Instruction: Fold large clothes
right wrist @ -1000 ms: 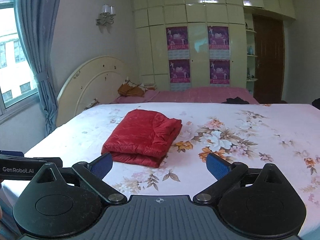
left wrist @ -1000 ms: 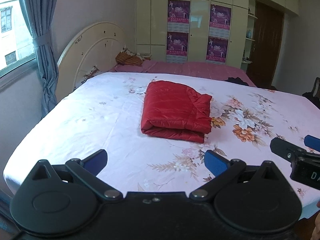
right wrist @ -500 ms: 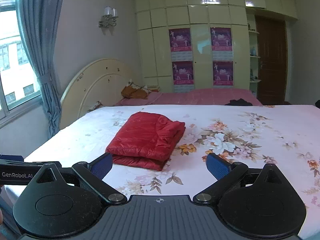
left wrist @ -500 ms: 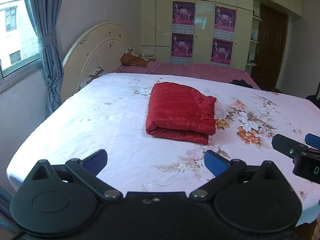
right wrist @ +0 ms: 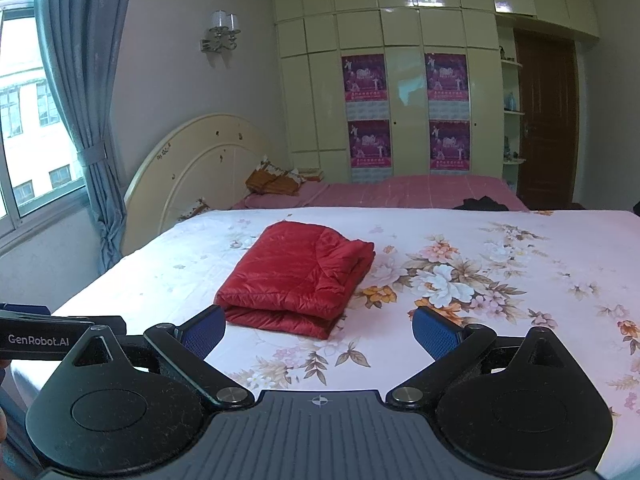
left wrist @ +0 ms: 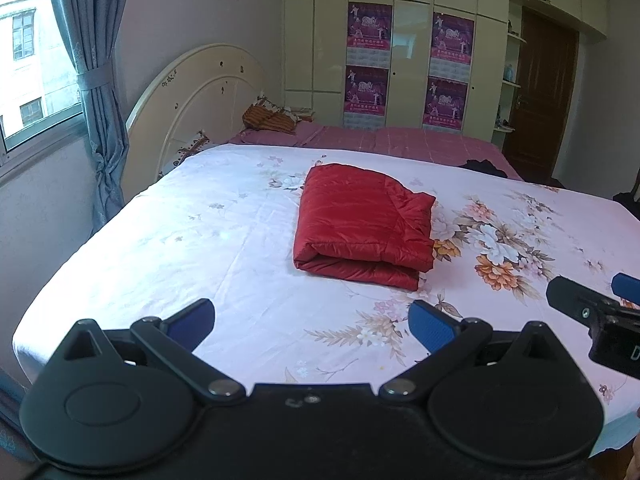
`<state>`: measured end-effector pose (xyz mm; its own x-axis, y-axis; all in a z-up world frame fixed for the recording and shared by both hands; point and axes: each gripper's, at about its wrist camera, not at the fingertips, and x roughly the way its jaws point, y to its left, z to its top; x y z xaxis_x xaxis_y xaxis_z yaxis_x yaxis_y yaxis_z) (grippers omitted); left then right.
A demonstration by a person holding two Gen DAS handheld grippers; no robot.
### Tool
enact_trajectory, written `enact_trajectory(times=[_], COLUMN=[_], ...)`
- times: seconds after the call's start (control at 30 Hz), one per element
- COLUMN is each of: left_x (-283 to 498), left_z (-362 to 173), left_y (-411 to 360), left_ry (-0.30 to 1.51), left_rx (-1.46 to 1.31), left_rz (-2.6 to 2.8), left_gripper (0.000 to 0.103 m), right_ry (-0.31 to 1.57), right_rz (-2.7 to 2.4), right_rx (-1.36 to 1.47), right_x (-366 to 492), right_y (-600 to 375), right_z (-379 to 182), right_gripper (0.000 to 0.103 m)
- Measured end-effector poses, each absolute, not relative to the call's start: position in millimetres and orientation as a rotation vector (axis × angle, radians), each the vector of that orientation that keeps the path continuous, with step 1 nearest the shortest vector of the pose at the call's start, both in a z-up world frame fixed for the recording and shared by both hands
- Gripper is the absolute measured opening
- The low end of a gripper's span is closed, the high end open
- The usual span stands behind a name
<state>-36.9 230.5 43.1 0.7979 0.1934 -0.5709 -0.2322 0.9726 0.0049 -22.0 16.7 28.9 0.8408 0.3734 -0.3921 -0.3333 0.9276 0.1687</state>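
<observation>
Two tools, jaws apart, empty | red jacket folded on bed | nothing between

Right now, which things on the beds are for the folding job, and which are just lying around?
For the job:
- folded red quilted jacket
- white flowered bedsheet it rests on
- left claw and right claw, both open

Just lying about:
- brown patterned pillow
- black cloth on the pink bed
</observation>
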Motion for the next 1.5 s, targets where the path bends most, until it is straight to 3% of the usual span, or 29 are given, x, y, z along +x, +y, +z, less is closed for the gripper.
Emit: enact_trajectory(times=[1.5], left_x=[-16.3], left_z=[35.8], left_y=[232.9], left_ry=[0.646], left_rx=[-0.074], left_rz=[0.239], left_gripper=[0.103], right_ry=[0.474], right_rz=[0.381], right_rx=[0.113], right_x=[-2.1], right_y=[18.6], right_z=[18.1], right_gripper=[0.099])
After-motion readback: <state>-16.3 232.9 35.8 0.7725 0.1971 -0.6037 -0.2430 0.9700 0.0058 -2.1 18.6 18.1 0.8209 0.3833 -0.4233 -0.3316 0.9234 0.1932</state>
